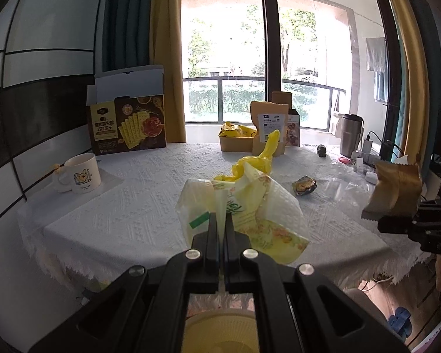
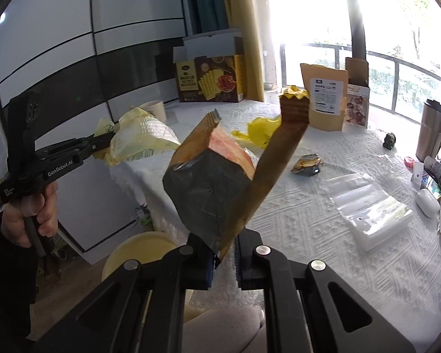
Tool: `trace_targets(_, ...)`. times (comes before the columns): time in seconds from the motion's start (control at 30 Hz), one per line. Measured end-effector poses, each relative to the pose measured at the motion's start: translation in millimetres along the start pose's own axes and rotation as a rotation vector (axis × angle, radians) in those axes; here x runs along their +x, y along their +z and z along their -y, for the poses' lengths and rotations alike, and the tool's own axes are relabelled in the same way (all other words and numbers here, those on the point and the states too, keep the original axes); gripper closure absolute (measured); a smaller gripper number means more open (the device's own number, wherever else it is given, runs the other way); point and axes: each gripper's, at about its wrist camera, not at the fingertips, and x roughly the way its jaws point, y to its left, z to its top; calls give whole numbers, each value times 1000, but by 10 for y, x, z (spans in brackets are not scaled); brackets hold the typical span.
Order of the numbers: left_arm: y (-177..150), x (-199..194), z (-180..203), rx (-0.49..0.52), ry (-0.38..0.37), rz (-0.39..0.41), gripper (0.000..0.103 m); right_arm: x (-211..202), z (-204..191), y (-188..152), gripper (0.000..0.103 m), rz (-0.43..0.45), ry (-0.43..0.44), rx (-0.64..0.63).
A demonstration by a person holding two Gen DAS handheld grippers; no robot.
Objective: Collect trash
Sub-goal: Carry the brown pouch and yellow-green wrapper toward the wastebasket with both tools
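- Two hand-held grippers were clenched on trash: the left hand-held gripper (image 1: 220, 220) pinched a pale yellow wrapper (image 1: 244, 206) above the tabletop's near edge, and the right hand-held gripper (image 2: 225, 254) gripped a torn brown snack bag (image 2: 217, 182).
- The tabletop (image 1: 132, 206) wore a white embossed cloth.
- On it stood a cracker box (image 1: 129, 123), a mug (image 1: 80, 173), and a small dark wrapper (image 1: 304, 185).
- Behind it, yellow curtains (image 1: 167, 58) framed a bright balcony window (image 1: 223, 47).

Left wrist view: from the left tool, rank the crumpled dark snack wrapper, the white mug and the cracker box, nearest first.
1. Crumpled dark snack wrapper: on the cloth, ahead to the right, past the yellowish bag the left tool grips.
2. White mug: near the table's left edge.
3. Cracker box: upright at the far left, behind the mug.
The wrapper and mug are fairly close to call.
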Motion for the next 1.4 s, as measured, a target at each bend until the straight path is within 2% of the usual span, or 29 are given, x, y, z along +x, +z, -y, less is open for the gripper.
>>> trace_targets(0.3,-452,-379,-269,-53,69,-12,102,118,-538,-196,93,-26,92,-71)
trace_targets(0.57,-862,-567,-657,-117,138,-64,102,521,-961,-428,93,-115,183,-132)
trace_targets(0.8,-1094,-559,-866,-151,161,-108,102,936,-1306,-583,93,-195,234,-157)
trace_targets(1.03,-1220,-508,-983,-168,169,-132,102,1195,-1569,-679,93,-256,239,-197)
trace_targets(1.23,-1277,-420,-1004,-172,166,-153,102,1363,-1592,-748,91,-315,227,-210)
trace_targets(1.3,-1290,-394,-1006,-174,165,-158,102,1405,-1598,-759,89,-330,229,-213)
trace_targets(1.4,-1306,-371,-1004,-175,163,-165,102,1447,-1607,-756,78,-337,234,-214)
